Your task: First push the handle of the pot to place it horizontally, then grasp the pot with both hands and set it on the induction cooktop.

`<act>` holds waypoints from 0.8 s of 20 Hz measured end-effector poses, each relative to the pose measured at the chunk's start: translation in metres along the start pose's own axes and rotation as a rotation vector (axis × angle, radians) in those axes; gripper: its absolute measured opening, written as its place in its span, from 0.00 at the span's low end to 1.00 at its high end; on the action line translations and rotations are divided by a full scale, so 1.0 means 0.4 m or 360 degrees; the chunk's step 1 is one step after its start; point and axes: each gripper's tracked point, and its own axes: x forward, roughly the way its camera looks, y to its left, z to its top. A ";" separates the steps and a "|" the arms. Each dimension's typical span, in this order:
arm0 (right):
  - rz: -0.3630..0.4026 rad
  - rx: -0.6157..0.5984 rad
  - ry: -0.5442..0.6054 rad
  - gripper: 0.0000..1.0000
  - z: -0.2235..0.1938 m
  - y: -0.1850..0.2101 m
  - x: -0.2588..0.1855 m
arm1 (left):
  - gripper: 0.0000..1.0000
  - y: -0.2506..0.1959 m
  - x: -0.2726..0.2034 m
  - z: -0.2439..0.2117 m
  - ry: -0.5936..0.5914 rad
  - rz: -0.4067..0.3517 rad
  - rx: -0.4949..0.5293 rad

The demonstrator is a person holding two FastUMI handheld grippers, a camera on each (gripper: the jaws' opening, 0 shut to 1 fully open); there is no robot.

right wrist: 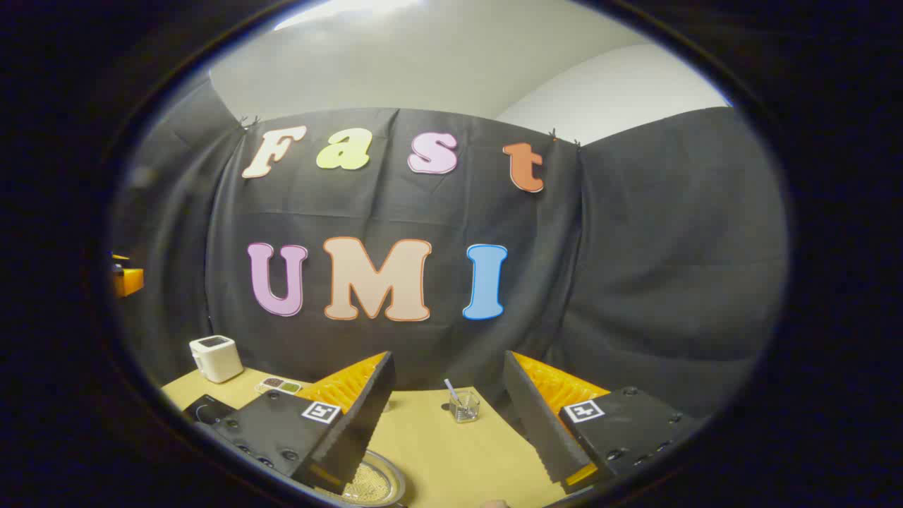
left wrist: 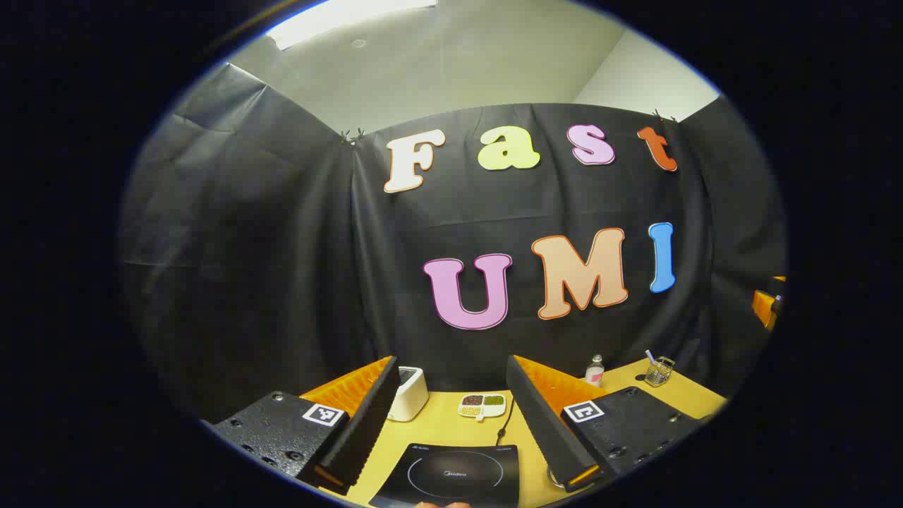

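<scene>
Black cloth booth, tan matte table (left wrist: 451, 423) under both grippers.

Left gripper view: left gripper (left wrist: 451, 430) spread wide, nothing between the ridged, wedge-shaped fingers. Directly below the gap lies the induction cooktop (left wrist: 451, 474) — flat glossy black slab with a thin ring marking, cord running off its back edge. Behind it: a white boxy appliance (left wrist: 409, 392), a small white sectioned dish (left wrist: 482, 404) of dark and green grains, a small clear bottle (left wrist: 595, 370), and a clear glass cup (left wrist: 659, 371) with a stick in it.

Right gripper view: right gripper (right wrist: 448, 430) also wide, holding nothing. The pot (right wrist: 372, 483) sits at the bottom edge beside its left finger — round metallic rim, pale speckled inside; handle can't be made out.
</scene>
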 end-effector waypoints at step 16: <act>0.0072 -0.0047 -0.0072 0.97 0.037 0.023 0.011 | 0.99 0.006 -0.007 0.013 -0.0039 0.0045 -0.0051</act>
